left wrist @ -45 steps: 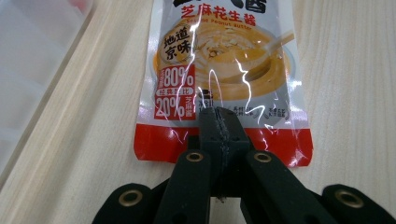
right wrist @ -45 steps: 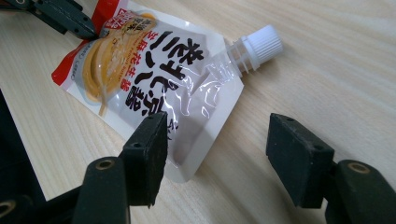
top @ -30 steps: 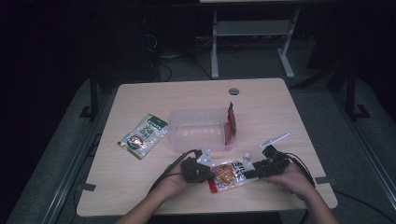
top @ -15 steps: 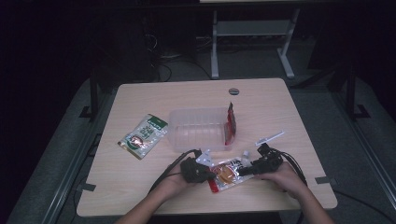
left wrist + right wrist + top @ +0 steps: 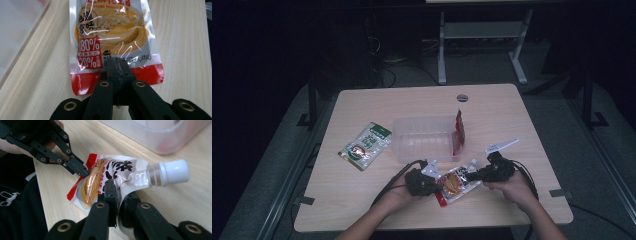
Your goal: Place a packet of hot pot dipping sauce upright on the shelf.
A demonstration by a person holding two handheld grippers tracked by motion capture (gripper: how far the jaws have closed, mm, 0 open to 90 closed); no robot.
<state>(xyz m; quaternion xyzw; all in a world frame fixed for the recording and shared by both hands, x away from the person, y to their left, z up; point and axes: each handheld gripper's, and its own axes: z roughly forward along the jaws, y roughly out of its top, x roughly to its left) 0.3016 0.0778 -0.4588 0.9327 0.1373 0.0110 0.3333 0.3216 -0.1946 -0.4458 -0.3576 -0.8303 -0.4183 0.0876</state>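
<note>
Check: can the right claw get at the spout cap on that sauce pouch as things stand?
Probably not right now: the right claw is shut on the sauce pouch just below its white cap. The cap itself is bare, so after letting go the way looks free.

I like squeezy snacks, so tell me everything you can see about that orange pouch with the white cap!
The pouch is shiny soft plastic, printed with an orange paste picture, a red bottom band and a red label, plus a white screw cap on a side spout. It lies near the table's front edge, before the clear tub. The left gripper pinches its red bottom edge; the right gripper, whose jaws have just been closing, pinches the crumpled top by the spout.
</note>
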